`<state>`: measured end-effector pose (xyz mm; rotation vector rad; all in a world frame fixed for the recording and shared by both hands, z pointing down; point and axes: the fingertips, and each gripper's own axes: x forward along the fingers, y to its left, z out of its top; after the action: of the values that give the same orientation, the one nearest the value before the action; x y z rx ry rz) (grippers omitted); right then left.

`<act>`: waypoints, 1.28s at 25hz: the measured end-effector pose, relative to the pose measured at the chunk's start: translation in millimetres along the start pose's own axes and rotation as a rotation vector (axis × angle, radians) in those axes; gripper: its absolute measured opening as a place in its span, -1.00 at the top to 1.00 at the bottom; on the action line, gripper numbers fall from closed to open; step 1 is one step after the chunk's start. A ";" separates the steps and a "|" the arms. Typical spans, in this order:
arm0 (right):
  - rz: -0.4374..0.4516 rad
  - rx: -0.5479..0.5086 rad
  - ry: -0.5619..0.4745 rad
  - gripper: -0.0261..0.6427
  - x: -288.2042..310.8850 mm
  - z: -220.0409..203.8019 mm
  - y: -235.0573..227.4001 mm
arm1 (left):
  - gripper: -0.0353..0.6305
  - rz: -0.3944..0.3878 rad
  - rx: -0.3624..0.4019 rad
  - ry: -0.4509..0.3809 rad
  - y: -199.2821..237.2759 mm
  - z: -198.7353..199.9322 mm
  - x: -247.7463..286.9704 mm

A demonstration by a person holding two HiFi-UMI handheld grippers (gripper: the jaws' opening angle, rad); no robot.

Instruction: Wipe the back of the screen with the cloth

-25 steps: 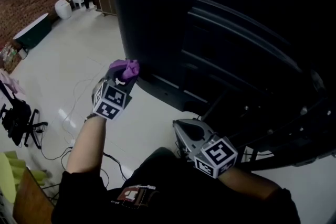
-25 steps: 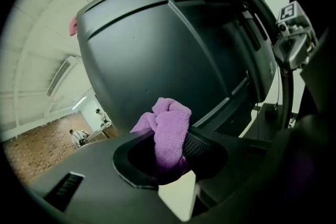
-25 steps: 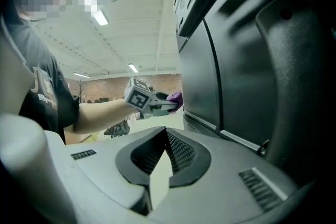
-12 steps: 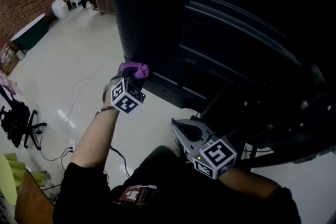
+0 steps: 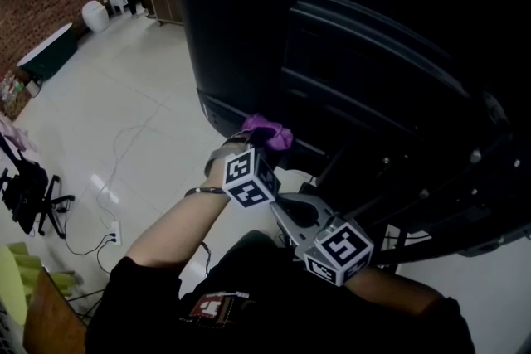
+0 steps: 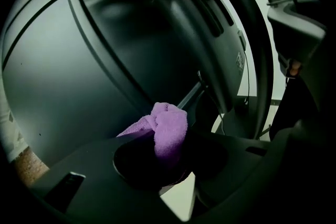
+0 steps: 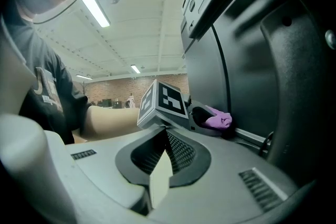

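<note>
At the lower edge of the screen (image 5: pixel 357 29), about seven o'clock on its back, the left gripper (image 5: pixel 259 142) clamps the purple cloth (image 5: pixel 269 132) against the panel. At five o'clock from it, the right gripper (image 5: pixel 286 203) hangs with jaws together, empty.

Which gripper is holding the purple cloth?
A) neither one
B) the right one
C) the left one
C: the left gripper is shut on the purple cloth against the dark back of the screen, while the right gripper holds nothing.
</note>
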<state>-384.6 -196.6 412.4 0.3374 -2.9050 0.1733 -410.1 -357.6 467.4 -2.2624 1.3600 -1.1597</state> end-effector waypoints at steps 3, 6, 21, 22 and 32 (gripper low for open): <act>-0.001 0.001 -0.006 0.92 -3.7 1.4 -0.1 | 0.56 -0.008 -0.008 0.001 -3.1 1.0 -1.7; 0.013 -0.008 -0.019 0.92 -6.8 2.8 0.4 | 0.56 -0.026 -0.009 -0.001 -7.4 3.8 -2.1; -0.035 -0.002 -0.063 0.92 -61.8 16.7 -7.3 | 0.56 -0.122 0.023 -0.062 -38.9 36.9 6.1; -0.033 -0.003 -0.067 0.92 -65.2 17.4 -6.9 | 0.56 -0.125 0.023 -0.060 -39.9 38.1 6.9; 0.040 -0.052 -0.133 0.92 -102.3 27.2 5.1 | 0.56 -0.160 0.025 -0.086 -61.9 59.0 11.9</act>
<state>-293.8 -173.6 362.9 0.2934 -3.0425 0.0837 -324.8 -344.9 470.6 -2.4102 1.1441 -1.1069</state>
